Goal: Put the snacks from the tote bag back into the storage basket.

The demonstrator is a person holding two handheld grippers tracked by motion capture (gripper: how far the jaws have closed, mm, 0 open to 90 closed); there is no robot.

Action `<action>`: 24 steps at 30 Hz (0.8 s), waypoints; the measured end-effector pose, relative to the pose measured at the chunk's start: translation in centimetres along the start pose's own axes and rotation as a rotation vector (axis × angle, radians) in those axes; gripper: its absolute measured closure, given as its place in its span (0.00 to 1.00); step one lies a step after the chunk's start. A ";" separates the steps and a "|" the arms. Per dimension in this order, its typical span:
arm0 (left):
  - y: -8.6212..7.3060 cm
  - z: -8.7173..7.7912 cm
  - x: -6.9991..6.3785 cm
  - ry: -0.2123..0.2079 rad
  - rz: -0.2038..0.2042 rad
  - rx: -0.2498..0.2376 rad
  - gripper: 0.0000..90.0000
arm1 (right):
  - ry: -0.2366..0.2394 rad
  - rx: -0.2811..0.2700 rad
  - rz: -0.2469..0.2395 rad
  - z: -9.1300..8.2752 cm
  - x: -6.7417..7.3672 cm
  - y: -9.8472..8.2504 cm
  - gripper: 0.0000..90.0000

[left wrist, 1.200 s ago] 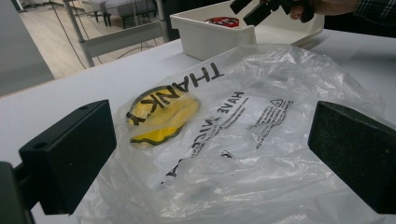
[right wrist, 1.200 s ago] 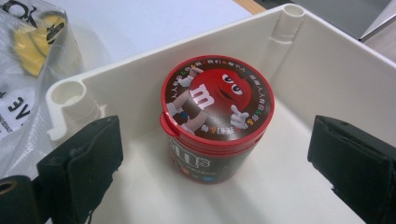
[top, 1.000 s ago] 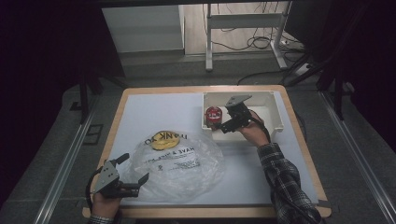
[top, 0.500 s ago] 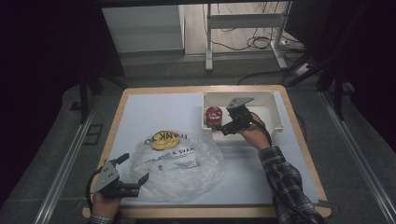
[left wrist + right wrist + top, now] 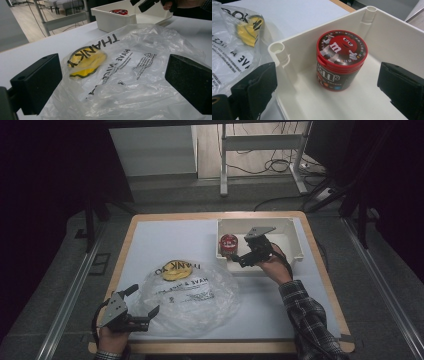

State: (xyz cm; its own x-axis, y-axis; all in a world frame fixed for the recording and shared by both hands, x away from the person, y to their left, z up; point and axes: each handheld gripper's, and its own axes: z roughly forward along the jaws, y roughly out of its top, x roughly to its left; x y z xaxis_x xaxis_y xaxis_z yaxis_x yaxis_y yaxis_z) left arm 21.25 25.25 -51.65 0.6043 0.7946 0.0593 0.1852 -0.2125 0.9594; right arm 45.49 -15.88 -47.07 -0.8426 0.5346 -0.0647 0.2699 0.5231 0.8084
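right now the candy tub (image 5: 340,60) stands upright in the near-left corner of the white bin (image 5: 295,240), red lid on, close to the wall on the bag side. nothing touches it.

right tongs (image 5: 239,260) hover just over the bin's front rim, aimed at the tub. its jaws have just been opening a bit and stand wide apart; in the right gripper view the tub sits between them but farther in, pads clear of it on both sides. one jaw looks to be outside the bin wall, the other inside.

step in hand, as i read it: lining up to grab the tub and lift it out, probably toward the plastic bag (image 5: 187,292).

next move needs:
- shift the tongs so both jaws clear the bin wall, else the outer one lands on the rim
- come down around the tub body below the lid, then close
- round, smooth side, so centre the grip or it could twist out

left tongs (image 5: 145,306) are low at the bag's near-left edge, jaws apart, nothing clamped; in the left gripper view the bag film lies between and beyond the pads. bag lies flat on the bench (image 5: 165,240), yellow print on its far side. its mouth will likely need holding open before the tub goes in; i can't tell where the opening is.
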 end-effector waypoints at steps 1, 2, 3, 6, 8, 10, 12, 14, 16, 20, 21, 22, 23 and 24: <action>0.0 0.0 0.0 0.000 0.000 0.000 0.01 | -0.001 -0.002 0.000 0.0 0.0 0.0 0.03; 0.0 0.0 0.0 0.000 0.000 0.000 0.01 | -0.001 -0.003 0.003 -0.1 0.1 0.0 0.03; 0.0 0.0 0.0 0.000 0.000 0.000 0.01 | -0.003 -0.003 0.004 -0.1 0.1 -0.1 0.03; 0.0 0.0 0.0 0.000 0.000 0.000 0.01 | -0.007 -0.002 0.002 -0.2 0.2 -0.2 0.03; 0.0 0.0 0.0 0.000 0.000 0.000 0.01 | -0.007 0.000 0.001 -0.3 0.2 -0.3 0.03; 0.0 0.0 0.0 0.000 0.000 0.000 0.01 | -0.008 0.003 0.002 -0.3 0.3 -0.3 0.03; 0.0 0.0 0.0 0.000 -0.001 -0.001 0.01 | -0.009 0.000 0.002 -0.4 0.4 -0.4 0.03; 0.0 0.0 0.0 0.001 -0.001 0.000 0.01 | -0.010 0.001 0.010 -0.6 0.5 -0.4 0.03; 0.0 0.0 0.0 0.001 -0.002 -0.001 0.01 | -0.012 -0.004 0.014 -0.7 0.6 -0.5 0.03; 0.0 -0.1 0.0 0.002 -0.003 -0.002 0.01 | -0.013 -0.004 0.012 -0.9 0.8 -0.7 0.03; 0.0 -0.1 0.0 0.002 -0.003 -0.002 0.01 | -0.015 -0.005 0.011 -1.0 0.9 -0.7 0.03; 0.0 -0.1 0.0 0.003 -0.003 -0.002 0.01 | -0.015 -0.006 0.010 -1.0 1.0 -0.8 0.03; 0.0 -0.1 0.0 0.003 -0.003 -0.002 0.01 | -0.015 -0.004 0.010 -1.1 1.0 -0.8 0.03; 0.0 -0.1 0.0 0.003 -0.003 -0.002 0.01 | -0.017 -0.005 0.006 -1.2 1.1 -0.9 0.03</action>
State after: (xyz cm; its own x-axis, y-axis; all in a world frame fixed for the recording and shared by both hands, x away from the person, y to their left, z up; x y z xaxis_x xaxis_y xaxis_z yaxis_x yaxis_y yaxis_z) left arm 21.23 25.33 -51.66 0.6015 0.7969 0.0568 0.1855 -0.2085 0.9603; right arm 43.80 -16.52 -47.15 -0.8329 0.5490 -0.0695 0.2729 0.5166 0.8116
